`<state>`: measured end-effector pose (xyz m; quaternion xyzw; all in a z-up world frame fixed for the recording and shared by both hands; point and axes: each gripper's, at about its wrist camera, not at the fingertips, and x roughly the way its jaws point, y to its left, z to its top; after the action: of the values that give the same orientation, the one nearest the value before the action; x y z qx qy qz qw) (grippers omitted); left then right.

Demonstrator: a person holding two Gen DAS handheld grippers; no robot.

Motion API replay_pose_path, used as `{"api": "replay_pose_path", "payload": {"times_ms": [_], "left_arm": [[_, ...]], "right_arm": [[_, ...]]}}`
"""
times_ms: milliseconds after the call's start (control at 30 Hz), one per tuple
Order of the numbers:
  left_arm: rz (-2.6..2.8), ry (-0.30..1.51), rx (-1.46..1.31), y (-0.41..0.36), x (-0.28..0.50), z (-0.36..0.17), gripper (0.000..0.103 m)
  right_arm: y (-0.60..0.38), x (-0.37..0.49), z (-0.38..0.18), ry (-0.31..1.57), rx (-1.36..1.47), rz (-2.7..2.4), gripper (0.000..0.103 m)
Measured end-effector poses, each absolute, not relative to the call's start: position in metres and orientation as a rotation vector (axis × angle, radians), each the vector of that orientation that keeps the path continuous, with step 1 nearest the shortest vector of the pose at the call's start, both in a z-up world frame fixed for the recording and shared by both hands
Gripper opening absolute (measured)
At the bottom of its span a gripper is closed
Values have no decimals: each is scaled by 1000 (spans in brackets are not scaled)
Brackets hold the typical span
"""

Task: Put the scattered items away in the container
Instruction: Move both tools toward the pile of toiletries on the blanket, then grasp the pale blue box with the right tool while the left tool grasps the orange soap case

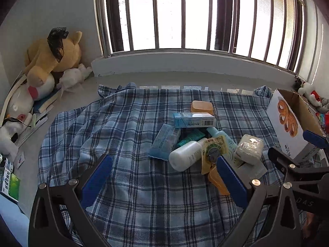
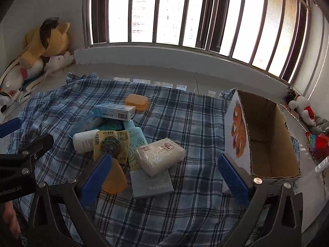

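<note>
A pile of small items lies on a blue plaid cloth (image 1: 127, 135): a RAISON box (image 1: 194, 120), an orange soap case (image 1: 202, 106), a white bottle (image 1: 186, 155), a yellow packet (image 1: 213, 152), a wrapped white pack (image 1: 249, 148) and a blue tissue pack (image 1: 164, 142). The open cardboard box (image 2: 265, 138) stands empty at the right; it also shows in the left wrist view (image 1: 287, 121). My left gripper (image 1: 164, 175) is open and empty just before the pile. My right gripper (image 2: 164, 173) is open and empty over a grey booklet (image 2: 151, 182) and the white pack (image 2: 160, 157).
Plush toys (image 1: 51, 57) and papers lie at the far left by the wall. More toys (image 2: 304, 111) sit at the far right beyond the box. A barred window and sill run along the back. A green box (image 1: 10, 183) is at the left edge.
</note>
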<state>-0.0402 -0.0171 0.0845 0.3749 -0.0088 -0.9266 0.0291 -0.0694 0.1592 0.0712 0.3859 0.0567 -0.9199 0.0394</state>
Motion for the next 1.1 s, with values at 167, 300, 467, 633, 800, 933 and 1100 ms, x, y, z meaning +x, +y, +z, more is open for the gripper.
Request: {"api": "replay_pose_path", "payload": {"times_ms": [167, 300, 467, 633, 800, 933, 1100], "left_arm": [[-2875, -28, 1164, -14, -39, 84, 103], [-2825, -82, 1186, -11, -45, 76, 103], [-2789, -86, 1275, -12, -57, 61, 103], [-2786, 11, 1387, -16, -65, 45, 103], [-2794, 24, 1375, -17, -63, 48, 103], [-2798, 34, 1384, -17, -64, 49, 103], [-2799, -5, 1419, -11, -67, 43, 103]], "right_arm": [[157, -78, 49, 82, 1310, -2727, 102], [156, -81, 37, 99, 1372, -2701, 102], [147, -84, 15, 342, 1430, -2576, 102], [141, -86, 2, 524, 1401, -2588, 102], [156, -95, -3, 404, 1415, -2569, 102], [164, -100, -8, 322, 1436, -2545, 102], [163, -101, -18, 371, 1473, -2515, 100]]}}
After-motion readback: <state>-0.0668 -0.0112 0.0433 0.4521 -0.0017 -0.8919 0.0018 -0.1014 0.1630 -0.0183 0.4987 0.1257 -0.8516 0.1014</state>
